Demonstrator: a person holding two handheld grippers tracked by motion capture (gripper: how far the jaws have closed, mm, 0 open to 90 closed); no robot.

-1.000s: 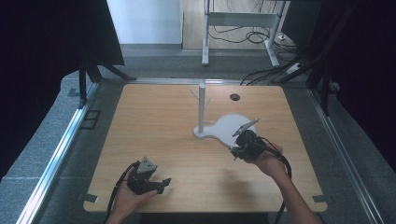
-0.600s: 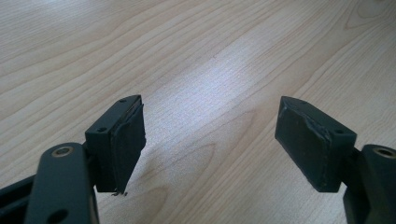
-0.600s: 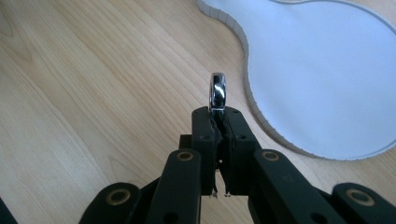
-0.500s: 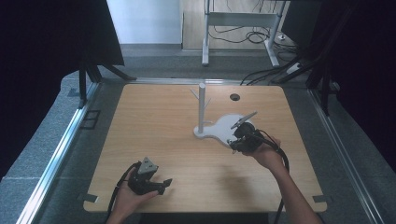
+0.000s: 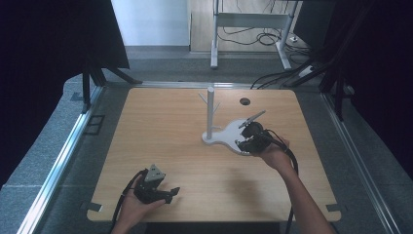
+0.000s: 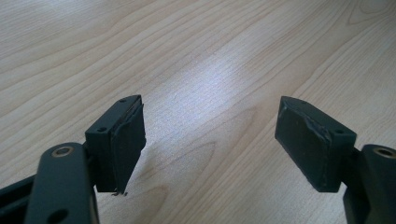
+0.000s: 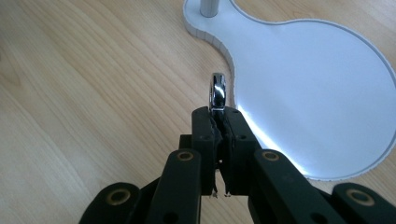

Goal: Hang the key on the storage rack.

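Item: silver ring [image 7: 218, 91], edge-on, pinched at its lower rim between the closed pads of the right gripper [image 7: 218, 122], above the tabletop [image 5: 165, 126] just beside the white stand base [image 7: 317, 93], right of centre.

Item: white stand [image 5: 210, 113], upright post with short side pegs.

Item: left gripper [image 5: 168, 193], jaws wide apart, nothing between them, resting near the tabletop's near-left edge.

Handling, by judgement: keep the pinch firm, since the ring is slick; carry it level and line its hole up with a peg before letting go.

Markings: none legible.
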